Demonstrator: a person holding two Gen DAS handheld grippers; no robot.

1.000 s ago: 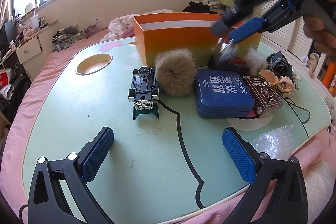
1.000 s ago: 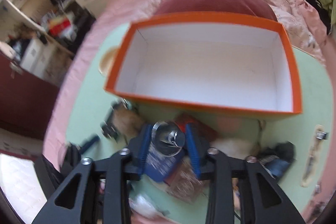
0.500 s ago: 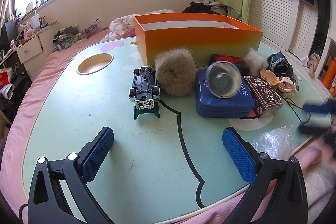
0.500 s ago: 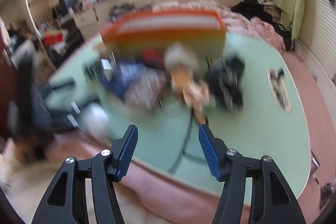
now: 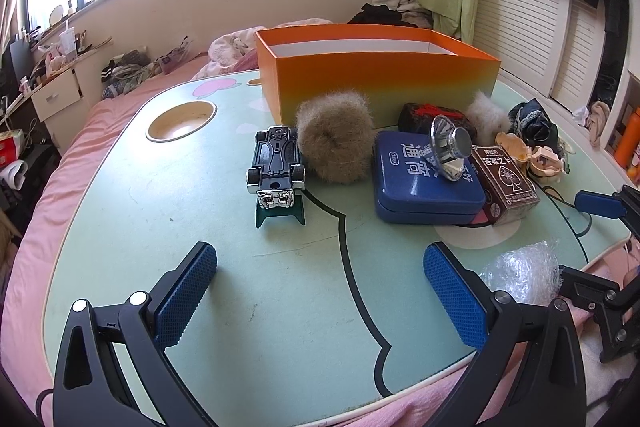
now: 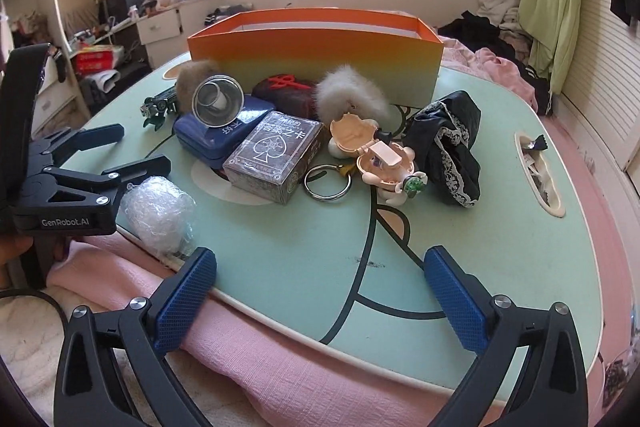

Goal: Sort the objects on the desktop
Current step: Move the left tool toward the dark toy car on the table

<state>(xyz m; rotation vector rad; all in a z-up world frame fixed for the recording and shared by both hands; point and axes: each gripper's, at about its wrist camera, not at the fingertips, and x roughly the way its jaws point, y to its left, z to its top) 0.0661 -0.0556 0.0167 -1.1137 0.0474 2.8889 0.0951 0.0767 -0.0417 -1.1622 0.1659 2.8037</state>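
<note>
An orange box stands open at the back of the green table. In front of it a shiny metal cup lies on its side on a blue tin. A card box is beside the tin. My left gripper hovers open over bare table. My right gripper sits at the table's near right edge. Its jaws are opening wide, with nothing between them.
A toy car, a brown fur ball, a white fur ball, a dark pouch, a clam-shaped toy, a key ring, black lace cloth and bubble wrap crowd the table. Pink bedding surrounds it.
The right gripper let go of the metal cup, which now lies on the blue tin. It drew back and down to the table's near right edge, jaws wider. The left gripper stayed put.
</note>
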